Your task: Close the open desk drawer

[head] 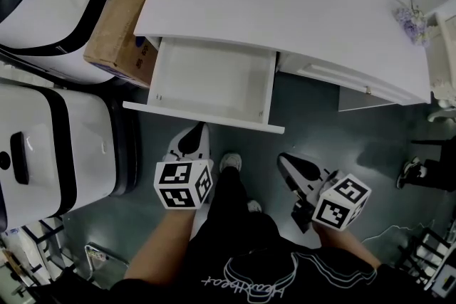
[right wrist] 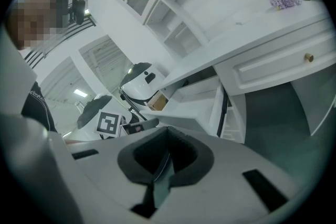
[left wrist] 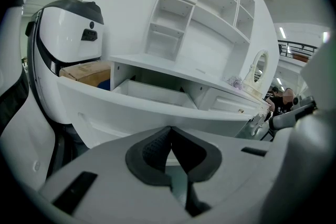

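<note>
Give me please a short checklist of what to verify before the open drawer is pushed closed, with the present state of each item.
1. Drawer empty, nothing sticking up over its walls: ok.
2. Left gripper in front of the drawer's front panel, pointing at it: ok.
3. Left fingers together and holding nothing, good for a flat push: ok.
4. Right gripper out of the drawer's path: ok, it is off to the right and shut.
5. Cardboard box clear of the drawer: ok, it lies outside, to the left of the desk.
6. Space behind the drawer free: cannot tell, hidden under the desk top.
</note>
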